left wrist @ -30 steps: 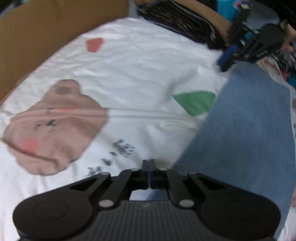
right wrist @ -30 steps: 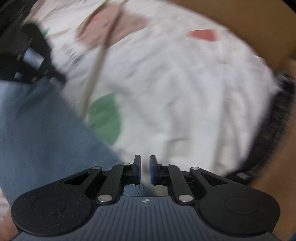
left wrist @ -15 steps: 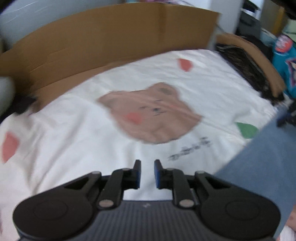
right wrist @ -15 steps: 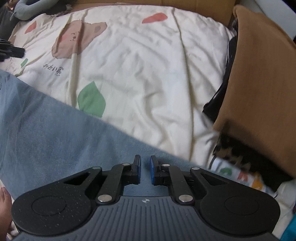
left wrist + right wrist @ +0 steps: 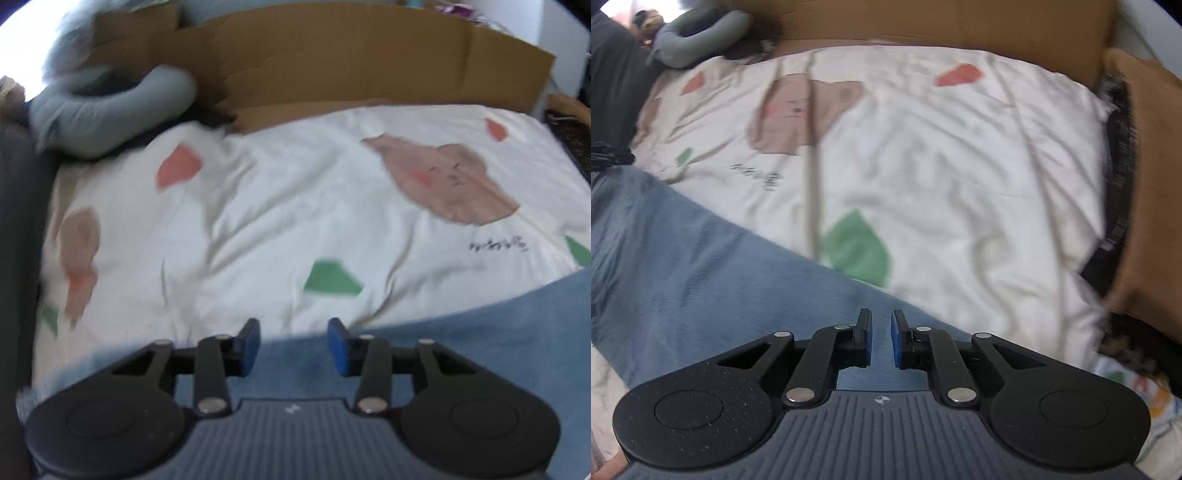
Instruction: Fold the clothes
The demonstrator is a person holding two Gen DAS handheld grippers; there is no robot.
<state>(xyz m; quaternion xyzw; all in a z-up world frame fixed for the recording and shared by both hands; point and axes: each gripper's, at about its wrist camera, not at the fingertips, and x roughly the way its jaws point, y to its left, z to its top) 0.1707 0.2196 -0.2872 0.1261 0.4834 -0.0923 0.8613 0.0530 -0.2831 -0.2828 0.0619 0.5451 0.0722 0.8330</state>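
Left wrist view shows my left gripper (image 5: 291, 345) spread wide, holding nothing, above the blue garment (image 5: 461, 350) along the near edge of the bed cover (image 5: 295, 192). My right gripper (image 5: 881, 341) stands slightly parted, also empty. The garment lies as a flat, smooth blue band; whether another fold remains I cannot judge, so any next grasp needs a visible edge.

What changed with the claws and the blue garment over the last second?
The left claw, shut a second ago, has opened wide over the blue garment, apparently letting it go. The right claw stays narrowly open, gripping nothing. The garment still lies on the bear-print quilt.
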